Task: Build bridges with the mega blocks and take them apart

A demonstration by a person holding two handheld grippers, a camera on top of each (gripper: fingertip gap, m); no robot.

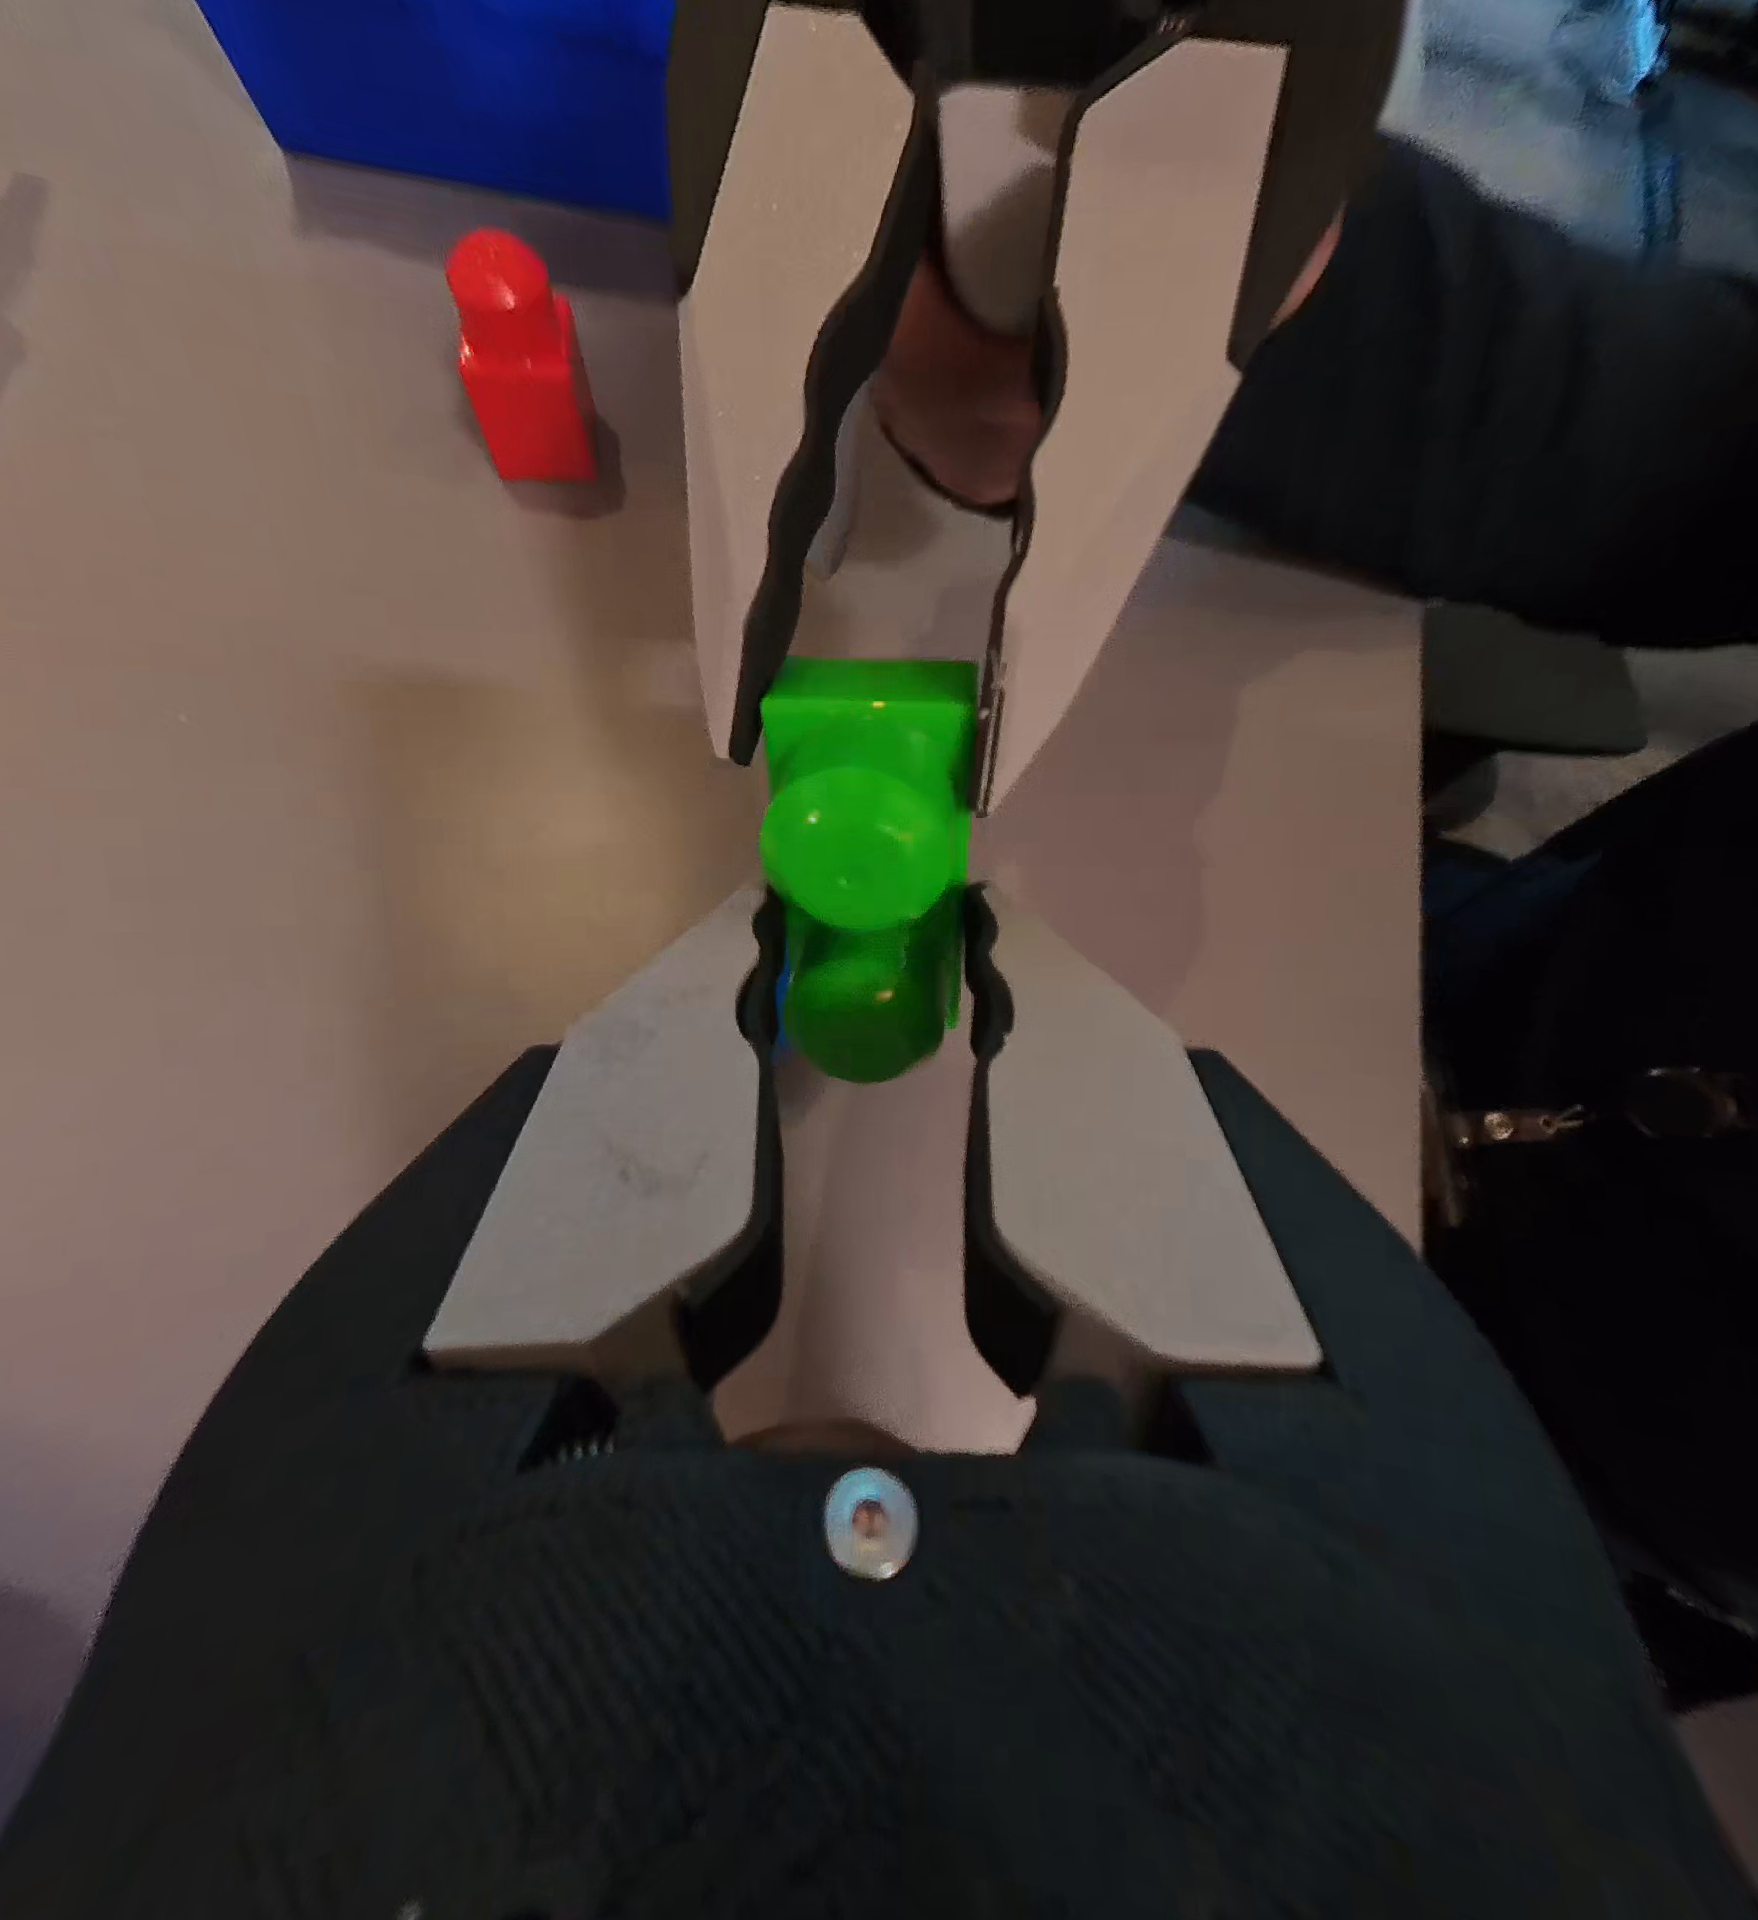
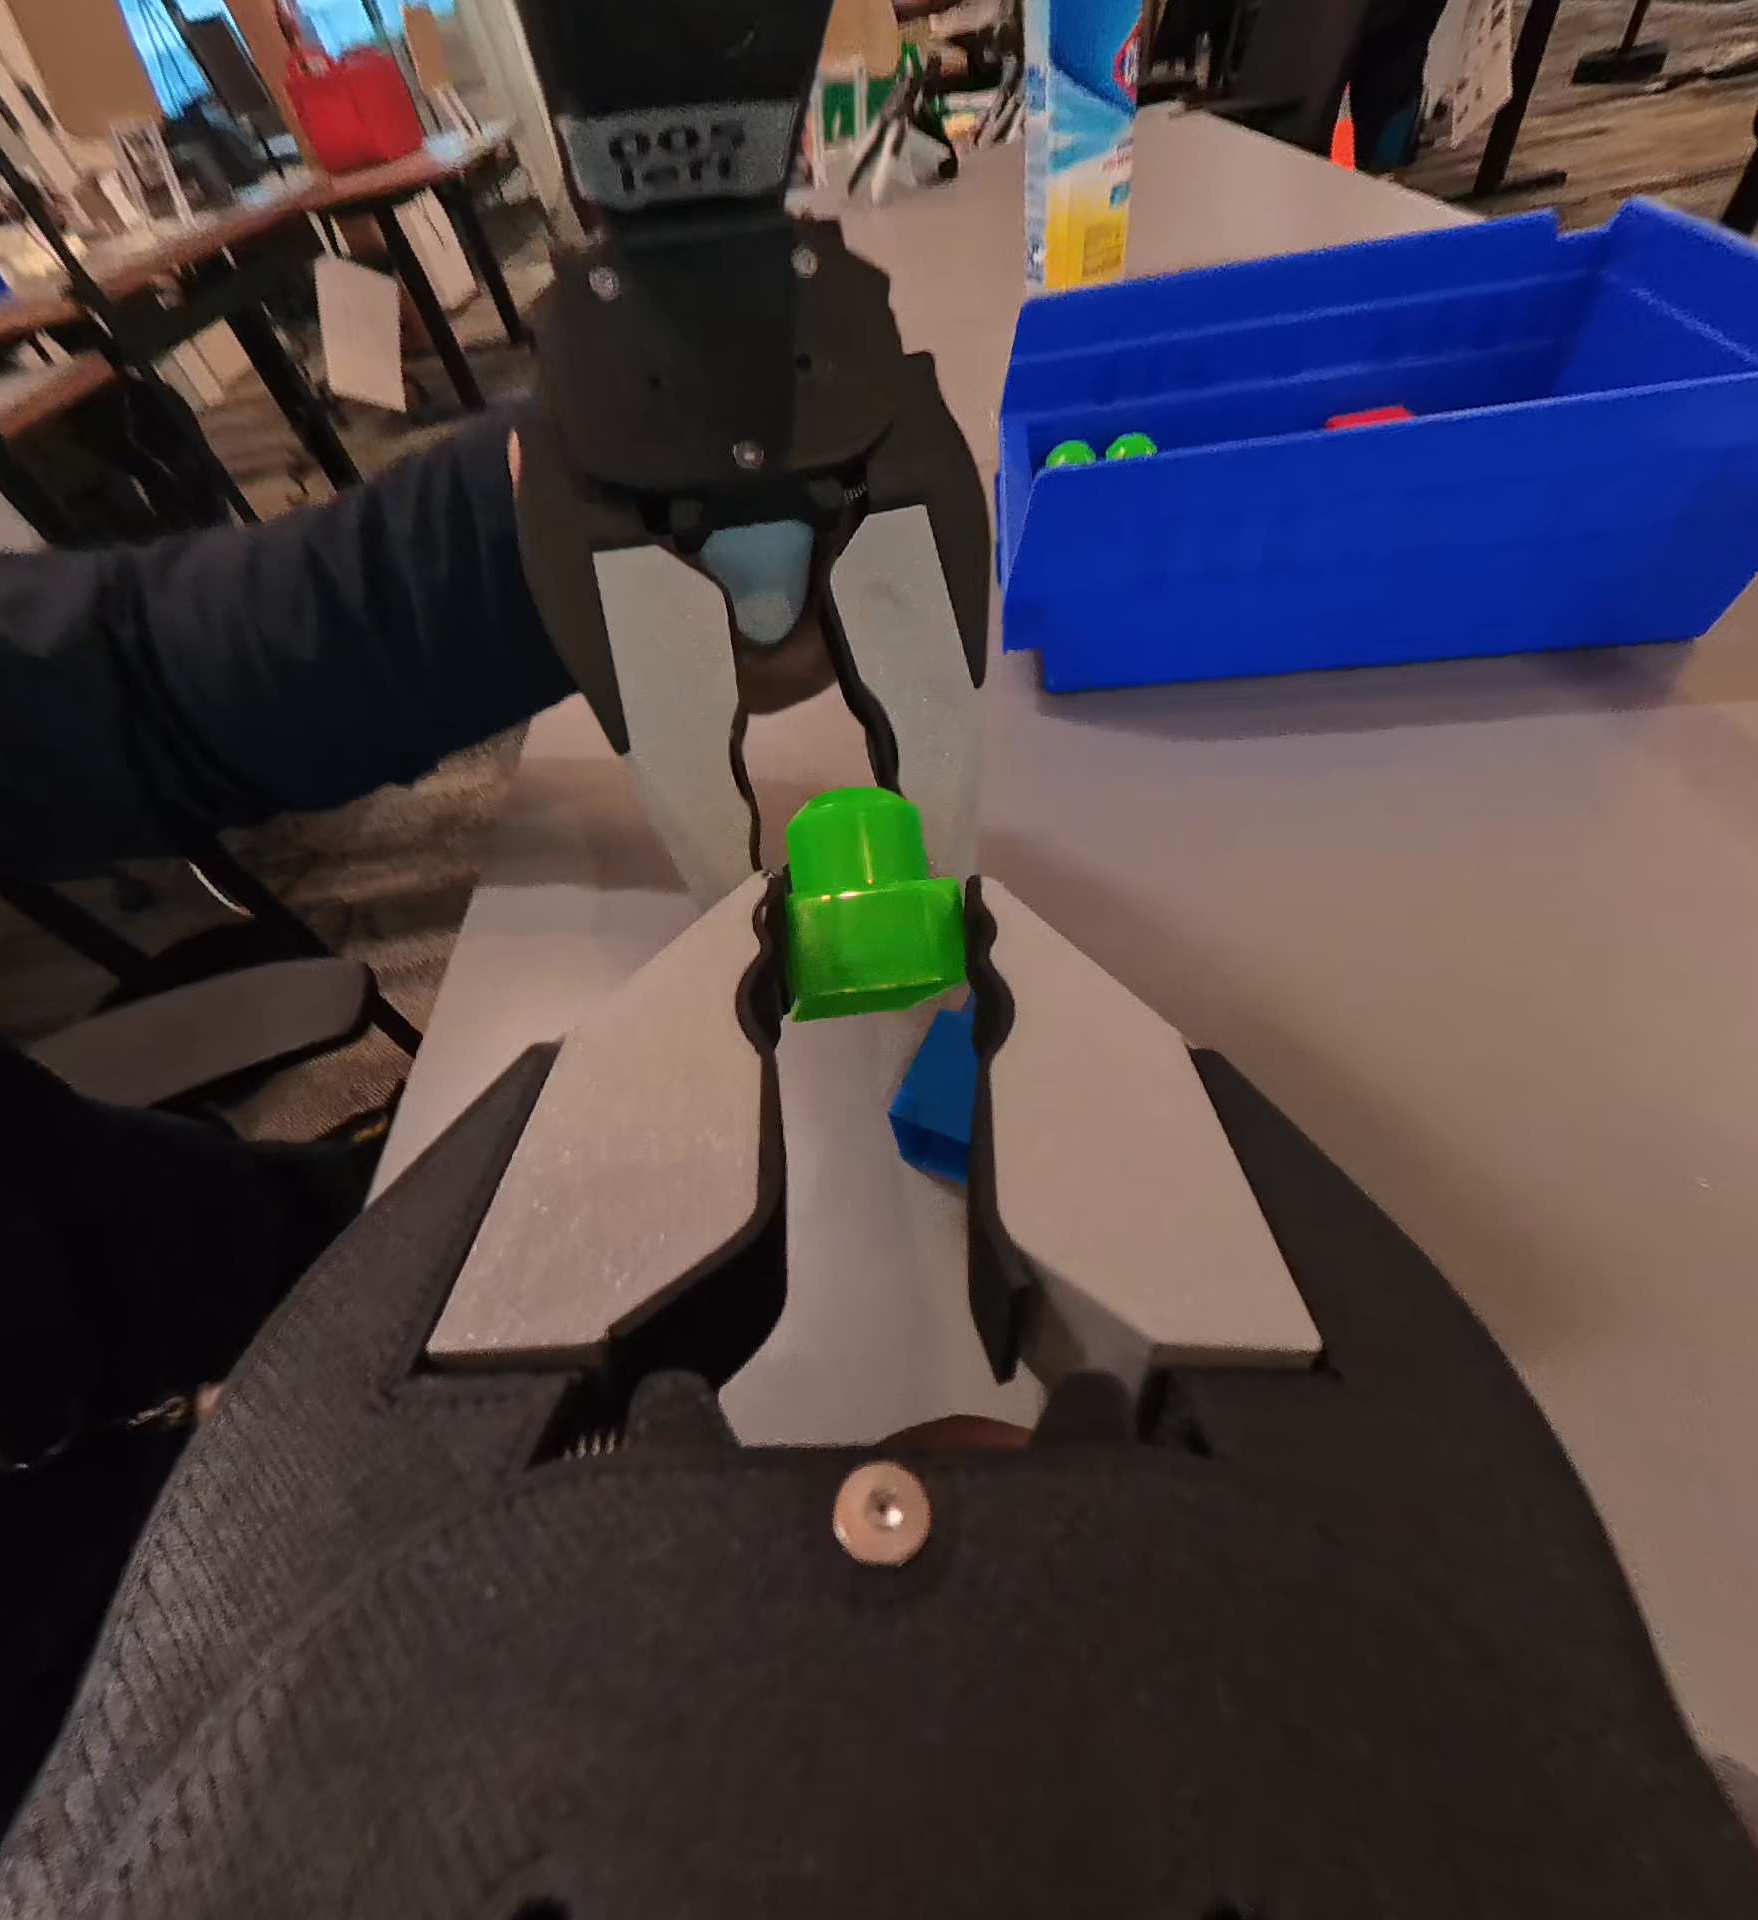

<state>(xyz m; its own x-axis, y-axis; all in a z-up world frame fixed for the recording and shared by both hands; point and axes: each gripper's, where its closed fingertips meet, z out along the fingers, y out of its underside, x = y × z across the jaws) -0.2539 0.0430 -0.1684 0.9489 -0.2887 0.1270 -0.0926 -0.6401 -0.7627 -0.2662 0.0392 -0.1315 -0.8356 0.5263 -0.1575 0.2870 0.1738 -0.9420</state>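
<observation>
Gripping from opposite ends, we have both tongs closed on green blocks held above the counter [image 2: 1374, 935]: the left tongs [image 1: 870, 966] pinch the near green block [image 1: 870, 1008], the right tongs [image 2: 870, 951] pinch the far green block [image 2: 870, 935], the two blocks meeting stud to body. We judge them light, rigid, glossy moulded plastic; smooth flat sides suit the ribbed dark pads, the rounded stud would slip. A blue block [image 2: 932, 1112] sits just below the green pair, its attachment unclear. A red block [image 1: 522, 364] stands upright, well apart from the pair; the blue bin [image 2: 1426, 551] beyond holds more pieces.
</observation>
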